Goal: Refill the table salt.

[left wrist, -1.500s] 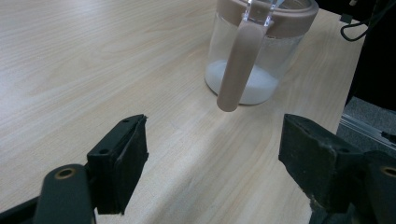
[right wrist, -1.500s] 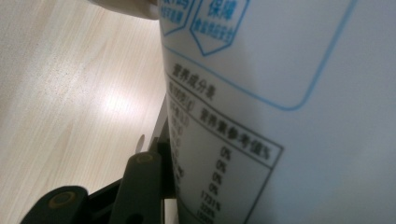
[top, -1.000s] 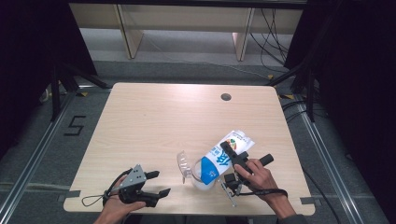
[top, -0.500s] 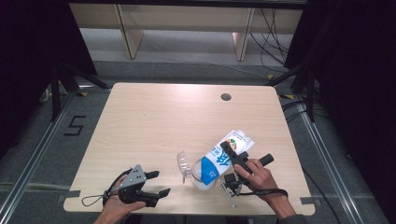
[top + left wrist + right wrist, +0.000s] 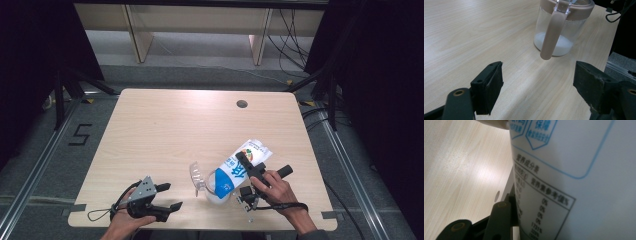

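The white and blue printed soft pouch (image 5: 239,167) looks limp and slippery, best pinched mid-body. It tilts over the clear glass jar with a brown rim (image 5: 560,27) near the table's front edge, clamped in the right gripper (image 5: 246,172). The left gripper (image 5: 167,196) rests gaping, empty, beside it.

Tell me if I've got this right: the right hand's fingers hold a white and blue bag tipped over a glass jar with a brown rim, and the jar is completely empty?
Not quite. The jar is not empty: the left gripper view shows a layer of white powder at its bottom. The rest stands: the right gripper holds the white and blue bag tilted over the jar, as the high view shows.
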A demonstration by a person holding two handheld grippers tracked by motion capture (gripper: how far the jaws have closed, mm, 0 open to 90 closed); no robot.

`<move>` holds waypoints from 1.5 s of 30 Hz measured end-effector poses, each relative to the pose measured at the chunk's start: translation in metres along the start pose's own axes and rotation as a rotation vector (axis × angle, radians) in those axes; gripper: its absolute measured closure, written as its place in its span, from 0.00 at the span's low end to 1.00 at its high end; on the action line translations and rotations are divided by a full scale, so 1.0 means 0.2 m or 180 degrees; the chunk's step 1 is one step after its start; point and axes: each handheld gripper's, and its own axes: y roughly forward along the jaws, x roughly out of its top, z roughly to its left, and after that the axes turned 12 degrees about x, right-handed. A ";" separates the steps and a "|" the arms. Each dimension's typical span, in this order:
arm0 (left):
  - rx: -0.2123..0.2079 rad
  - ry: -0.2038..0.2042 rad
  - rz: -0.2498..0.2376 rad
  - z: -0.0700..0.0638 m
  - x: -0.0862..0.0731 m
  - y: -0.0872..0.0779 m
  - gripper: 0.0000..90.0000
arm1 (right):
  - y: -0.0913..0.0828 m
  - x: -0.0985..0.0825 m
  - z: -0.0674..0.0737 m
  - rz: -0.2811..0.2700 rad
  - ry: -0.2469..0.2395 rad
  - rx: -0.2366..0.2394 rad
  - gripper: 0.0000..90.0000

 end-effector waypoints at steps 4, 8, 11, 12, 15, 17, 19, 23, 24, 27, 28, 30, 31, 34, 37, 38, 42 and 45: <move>0.0008 0.0000 -0.0003 0.00 0.00 0.00 0.26 | 0.00 0.00 0.00 0.0004 -0.0008 -0.0001 0.68; 0.0008 -0.0003 -0.0012 0.00 0.00 0.00 0.26 | 0.00 0.00 0.00 0.0008 -0.0016 -0.0005 0.69; 0.0015 0.0000 -0.0006 0.00 0.00 0.00 0.26 | 0.00 0.00 0.00 0.0007 -0.0017 -0.0006 0.69; 0.0013 -0.0003 -0.0006 0.00 0.00 0.00 0.26 | 0.00 0.00 0.00 0.0006 -0.0012 -0.0005 0.69; 0.0015 -0.0001 -0.0006 0.00 0.00 0.00 0.26 | 0.00 0.00 0.00 0.0011 -0.0011 -0.0008 0.69; 0.0016 -0.0002 -0.0005 0.00 0.00 0.00 0.26 | 0.00 0.00 0.00 0.0013 -0.0008 -0.0012 0.69; 0.0014 0.0000 -0.0006 0.00 0.00 0.00 0.26 | 0.00 0.00 0.00 0.0013 -0.0008 -0.0011 0.69; 0.0014 -0.0004 -0.0005 0.00 0.00 0.00 0.26 | 0.00 0.00 0.00 -0.0011 -0.0004 -0.0032 0.70; 0.0013 -0.0002 -0.0006 0.00 0.00 0.00 0.26 | 0.00 0.00 0.00 -0.0015 -0.0002 -0.0034 0.70; 0.0015 -0.0004 -0.0005 0.00 0.00 0.00 0.26 | 0.00 0.00 0.00 -0.0002 -0.0018 -0.0018 0.70; 0.0014 -0.0001 -0.0004 0.00 0.00 0.00 0.26 | 0.00 0.00 0.00 0.0004 0.0003 0.0000 0.70; 0.0014 -0.0002 -0.0005 0.00 0.00 0.00 0.26 | 0.00 0.00 0.00 0.0003 -0.0001 0.0003 0.71; 0.0013 -0.0004 -0.0005 0.00 0.00 0.00 0.26 | 0.00 0.00 0.00 0.0008 -0.0001 0.0004 0.71; 0.0014 -0.0002 -0.0004 0.00 0.00 0.00 0.26 | 0.00 0.00 0.00 -0.0017 0.0004 -0.0019 0.72; 0.0015 0.0001 -0.0003 0.00 0.00 0.00 0.26 | 0.00 0.00 0.00 0.0003 -0.0004 0.0017 0.72; 0.0014 -0.0002 -0.0004 0.00 0.00 0.00 0.26 | 0.00 0.00 0.00 0.0004 -0.0003 0.0021 0.72; 0.0016 -0.0001 -0.0004 0.00 0.00 0.00 0.26 | 0.00 0.00 0.00 0.0006 -0.0010 0.0003 0.72; 0.0015 0.0000 -0.0004 0.00 0.00 0.00 0.26 | 0.00 0.00 0.00 -0.0018 0.0010 -0.0021 0.72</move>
